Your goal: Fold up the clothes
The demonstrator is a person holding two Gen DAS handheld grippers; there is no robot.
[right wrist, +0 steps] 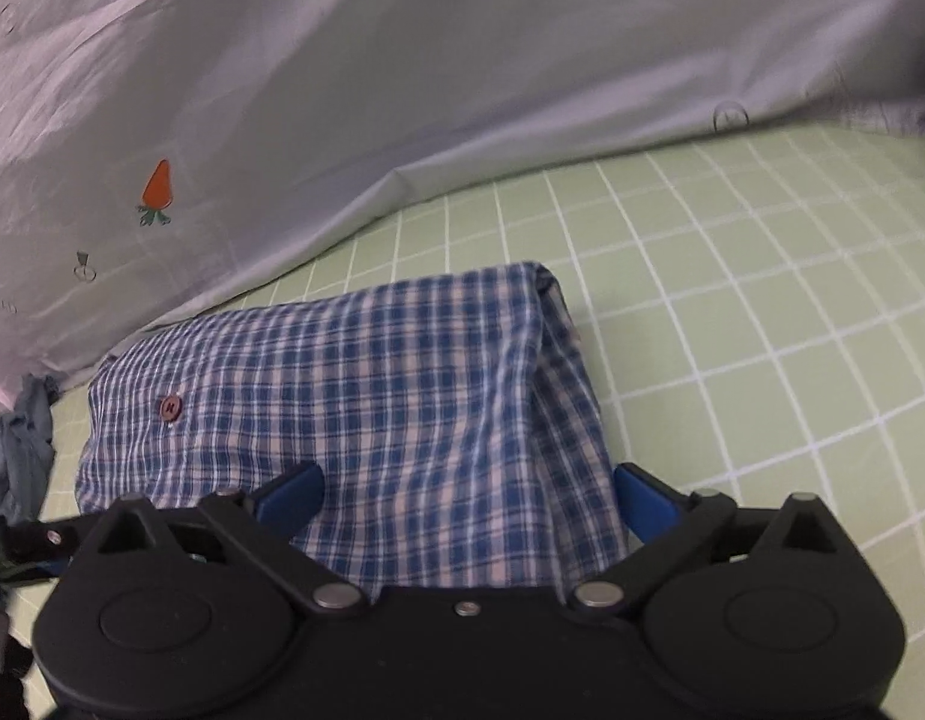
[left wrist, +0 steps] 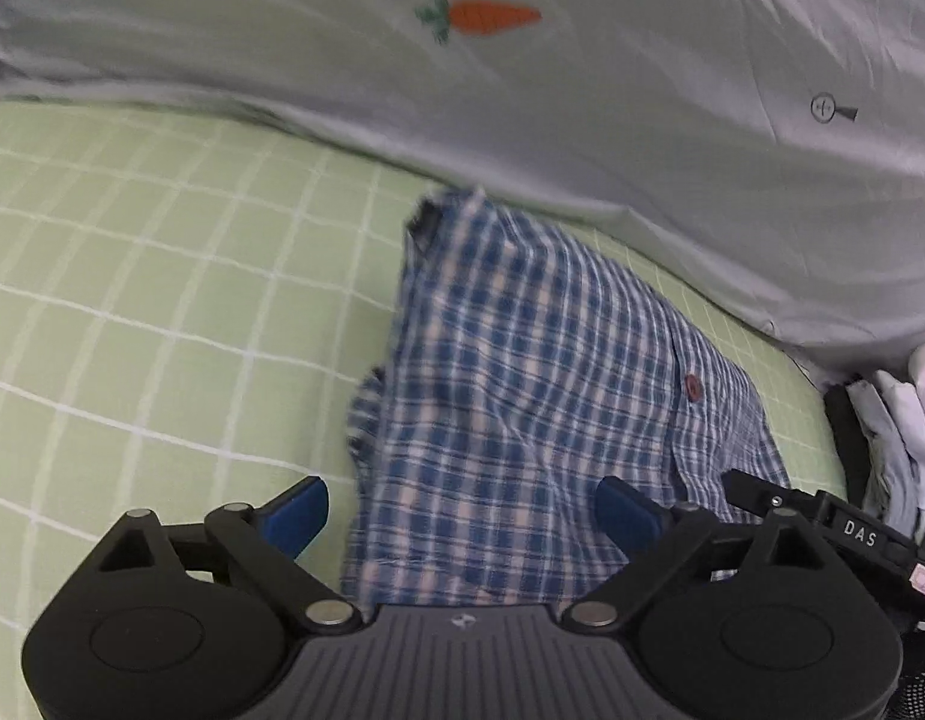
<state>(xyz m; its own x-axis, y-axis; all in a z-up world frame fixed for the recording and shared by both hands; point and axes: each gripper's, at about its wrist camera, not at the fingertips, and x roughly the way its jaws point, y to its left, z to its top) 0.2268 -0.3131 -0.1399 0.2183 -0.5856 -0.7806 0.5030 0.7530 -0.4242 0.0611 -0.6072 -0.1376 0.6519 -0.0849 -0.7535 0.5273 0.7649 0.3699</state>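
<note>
The plaid shirt (left wrist: 522, 396) lies folded into a compact block on the green checked sheet (left wrist: 132, 300), near its far edge under the grey quilt (left wrist: 582, 90). The left gripper (left wrist: 462, 516) and right gripper (right wrist: 468, 498) both hover spread wide, holding nothing, apparently straddling the bundle to square it.
</note>
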